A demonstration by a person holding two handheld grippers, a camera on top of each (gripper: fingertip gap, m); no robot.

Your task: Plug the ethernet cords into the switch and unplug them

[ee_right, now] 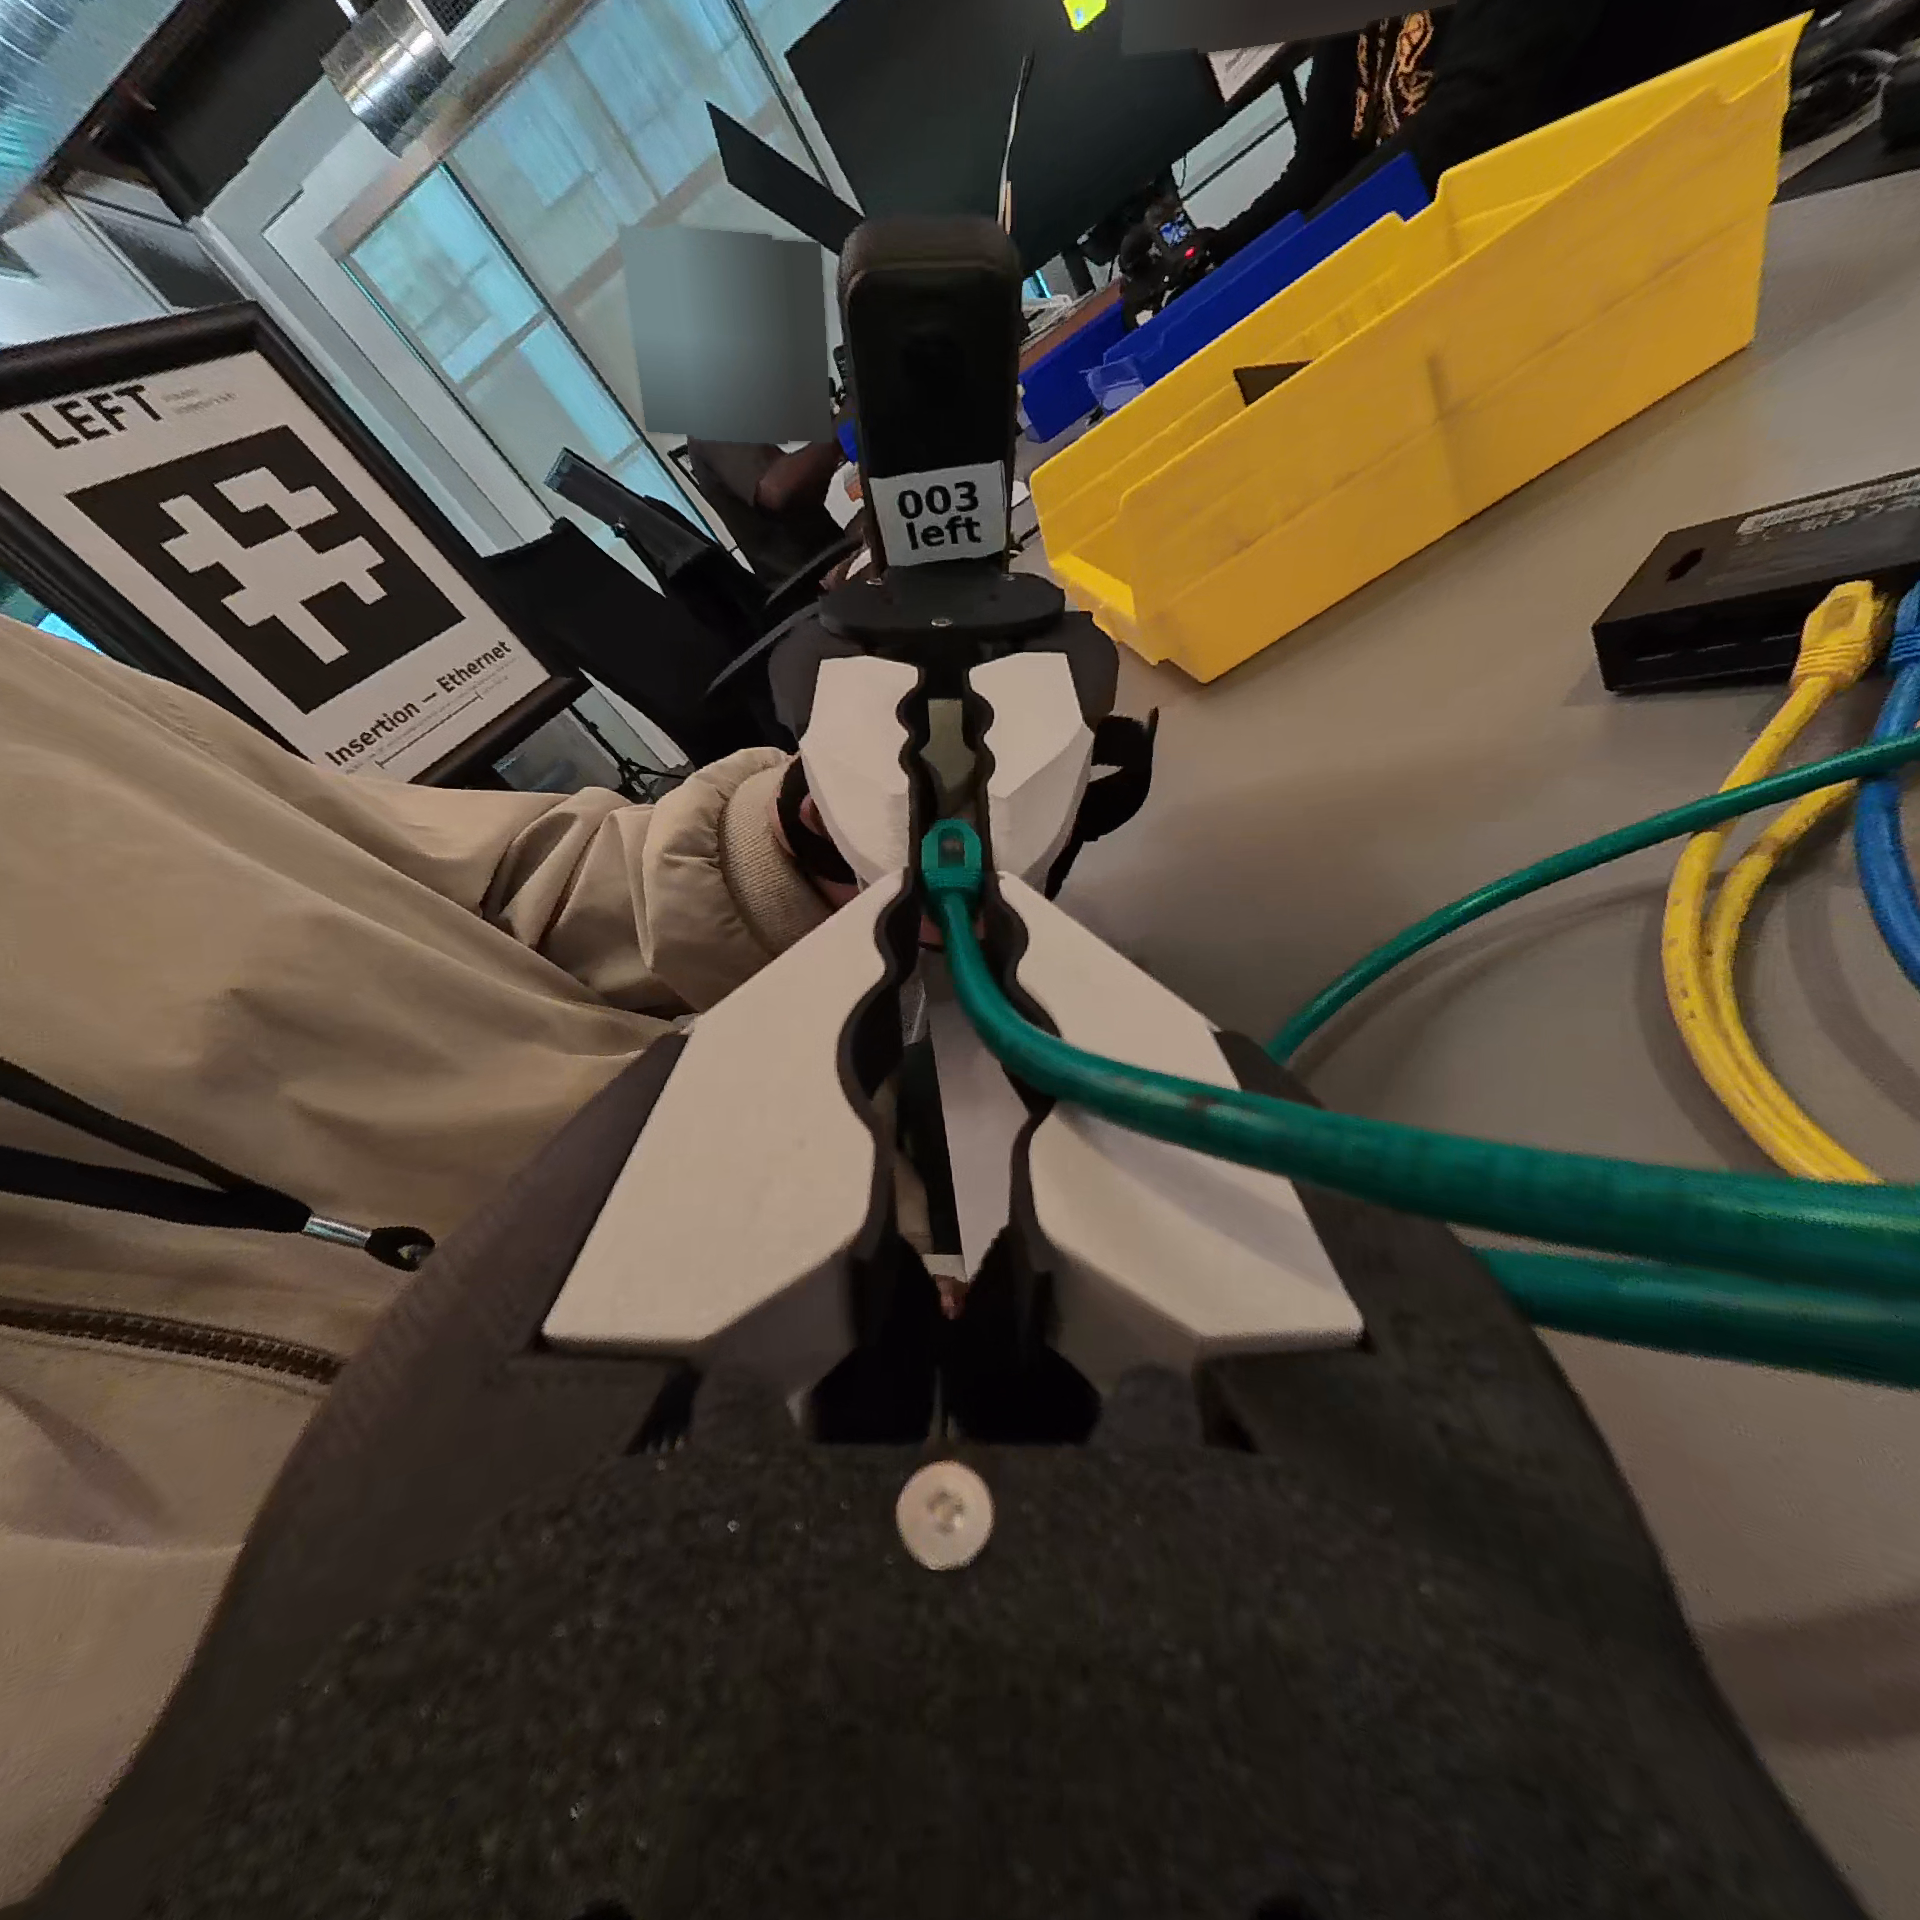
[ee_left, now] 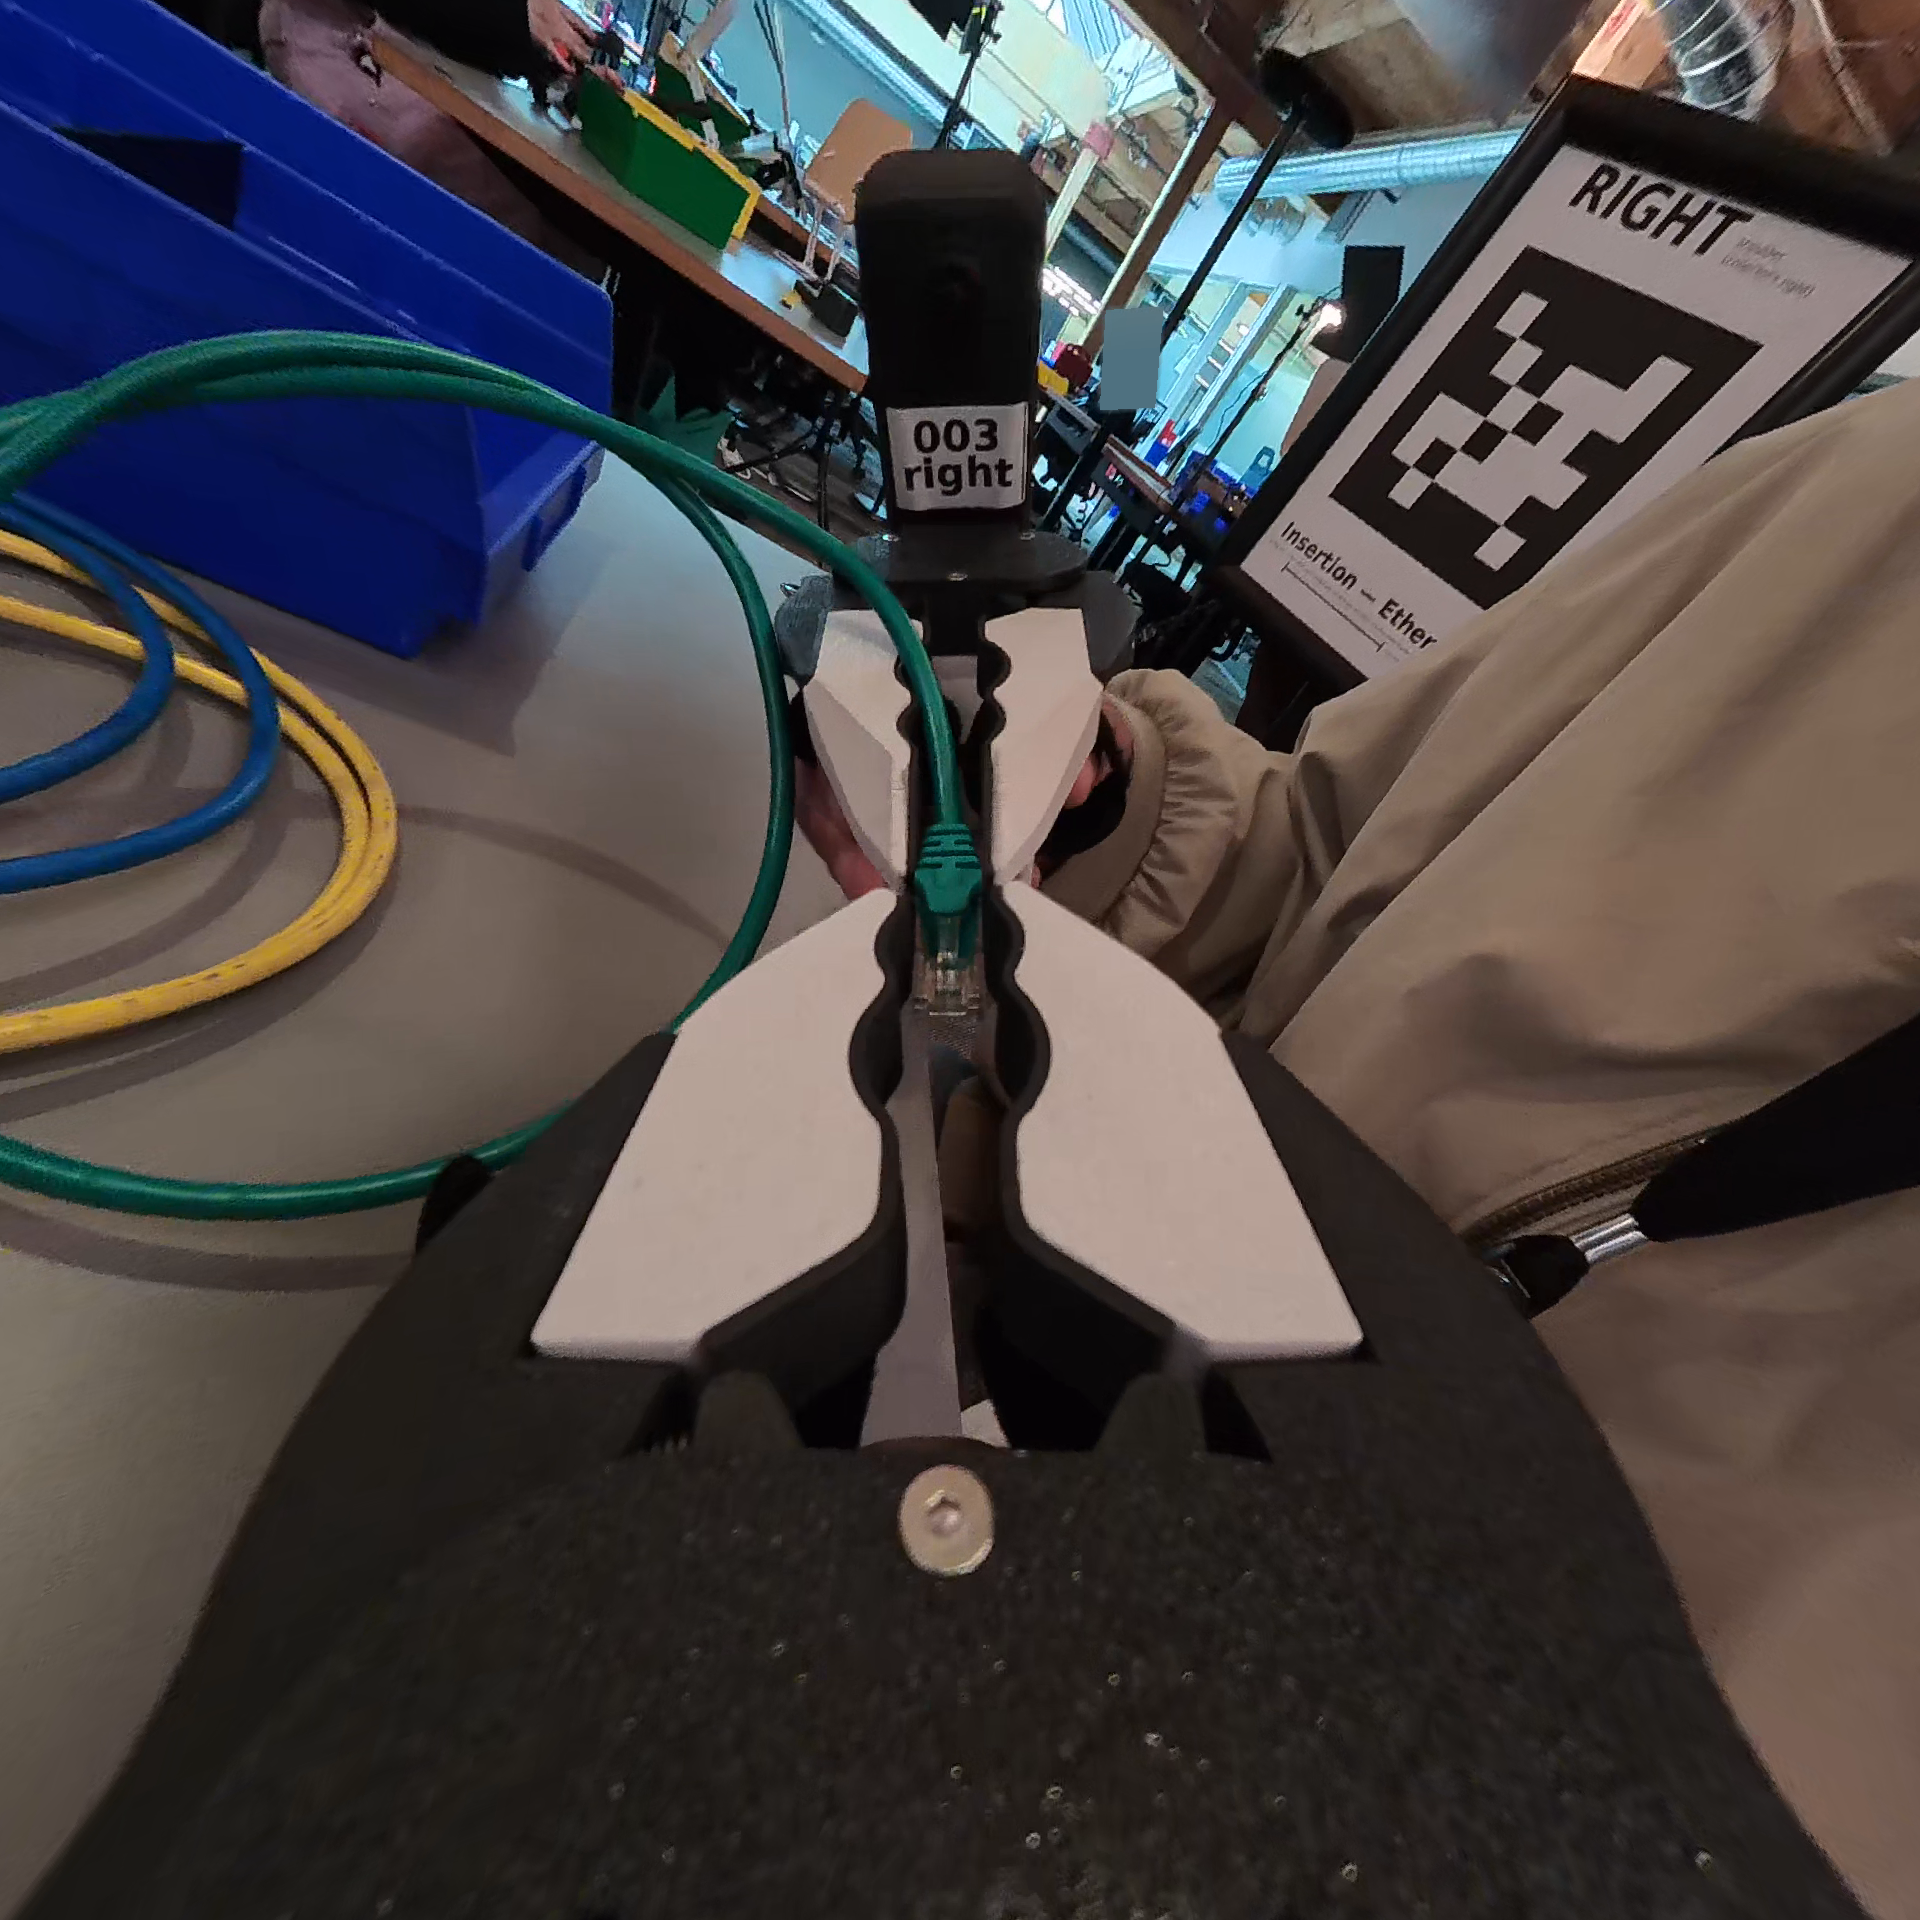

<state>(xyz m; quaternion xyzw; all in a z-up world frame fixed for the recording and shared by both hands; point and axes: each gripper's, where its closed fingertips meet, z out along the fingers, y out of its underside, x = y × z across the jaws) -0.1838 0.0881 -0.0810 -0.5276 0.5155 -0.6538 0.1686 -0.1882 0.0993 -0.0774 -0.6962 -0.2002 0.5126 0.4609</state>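
My two grippers meet tip to tip above the grey table (ee_left: 520, 727). My left gripper (ee_left: 948, 914) is shut on the clear plug (ee_left: 948, 971) of the green ethernet cord (ee_left: 769, 665). My right gripper (ee_right: 948, 883) faces it and is shut on the cord's green boot (ee_right: 950, 862). The cord (ee_right: 1455, 1174) leaves between the right gripper's fingers and bends off to the right. The black switch (ee_right: 1756, 592) lies at the far right of the right wrist view. A yellow cord (ee_right: 1834, 623) and a blue cord (ee_right: 1907, 634) are plugged into it.
A blue bin (ee_left: 260, 364) stands at the left, a yellow bin (ee_right: 1403, 364) behind the switch. Yellow (ee_left: 353, 831) and blue (ee_left: 239, 727) cord loops lie on the table. Marker signs (ee_left: 1558, 395) (ee_right: 239, 540) stand at the sides. Beige sleeves (ee_left: 1558, 779) are close by. The grippers are tip to tip, or close to it. The black switch (ee_right: 1756, 592) is about 25 cm from both grippers' fingertips.
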